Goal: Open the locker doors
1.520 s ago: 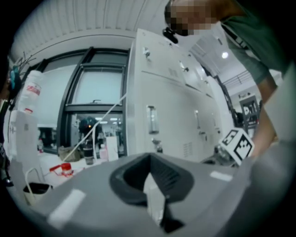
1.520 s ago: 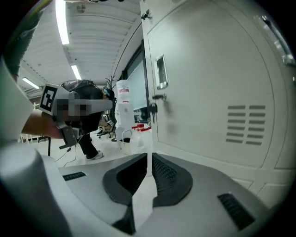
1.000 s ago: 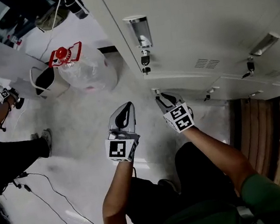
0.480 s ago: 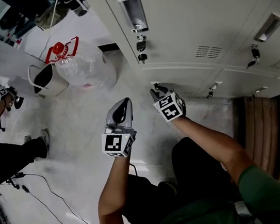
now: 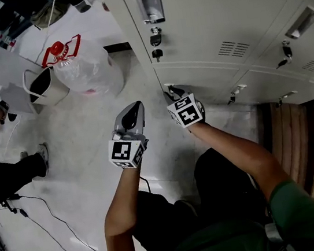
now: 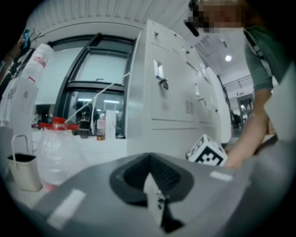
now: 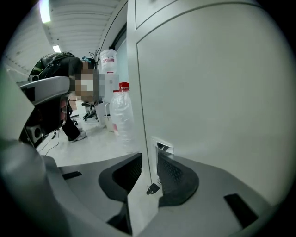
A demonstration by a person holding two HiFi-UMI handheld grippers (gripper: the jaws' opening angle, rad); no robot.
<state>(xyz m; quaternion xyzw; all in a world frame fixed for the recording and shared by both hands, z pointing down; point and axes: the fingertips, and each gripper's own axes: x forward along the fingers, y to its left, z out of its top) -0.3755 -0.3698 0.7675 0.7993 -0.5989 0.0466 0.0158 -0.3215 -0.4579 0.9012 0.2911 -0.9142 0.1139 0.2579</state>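
The grey lockers fill the top right of the head view. The upper door (image 5: pixel 204 9) has a recessed handle (image 5: pixel 148 0) and a key (image 5: pixel 155 37). My right gripper (image 5: pixel 168 94) has its tips at the top left corner of the lower door (image 5: pixel 215 84), by its small latch recess (image 5: pixel 170 86). In the right gripper view the jaws (image 7: pixel 149 171) stand either side of the door's vertical edge with a dangling key (image 7: pixel 151 189) between them. They are closing, and a gap still shows. My left gripper (image 5: pixel 135 109) hangs shut and empty left of it, over the floor (image 6: pixel 150 178).
A big clear water bottle with a red cap (image 5: pixel 84 68) and a white bin (image 5: pixel 43 86) stand on the floor left of the lockers. A person's leg (image 5: pixel 6 173) and cables (image 5: pixel 42 221) lie at the left. Wooden slats (image 5: pixel 300 141) show at the right.
My right gripper has crept up to the lower door's corner latch. The left gripper has stayed beside it, shut.
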